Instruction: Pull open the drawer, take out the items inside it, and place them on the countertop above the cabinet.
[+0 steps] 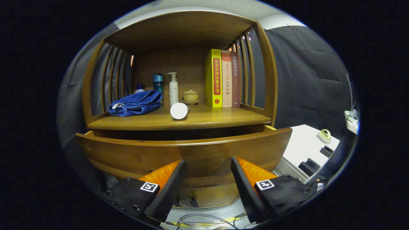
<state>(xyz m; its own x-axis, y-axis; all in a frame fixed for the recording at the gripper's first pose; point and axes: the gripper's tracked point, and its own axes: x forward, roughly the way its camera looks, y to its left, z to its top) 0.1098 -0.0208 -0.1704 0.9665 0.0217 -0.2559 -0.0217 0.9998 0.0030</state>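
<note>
Tongs (207, 166) stood open with nothing between their fingers, which rested against or just before the front panel of the drawer (185, 150), contact impossible to tell. That drawer stood pulled partly out of the wooden cabinet (271, 95), its long axis running side to side across the fingers and its front facing them; a dark gap showed behind its top edge, and its contents were hidden. Directly above, the surface (217, 119) carried a folded blue towel (135, 103) at left, a white cylinder (179, 111) lying with its round end toward the tongs near the front edge, bottles (173, 88) and a small lidded cup (190, 95) at the back, and three upright books (223, 78) at right. Bare wood lay open before the books and around the cylinder. Slatted sides closed both ends.
</note>
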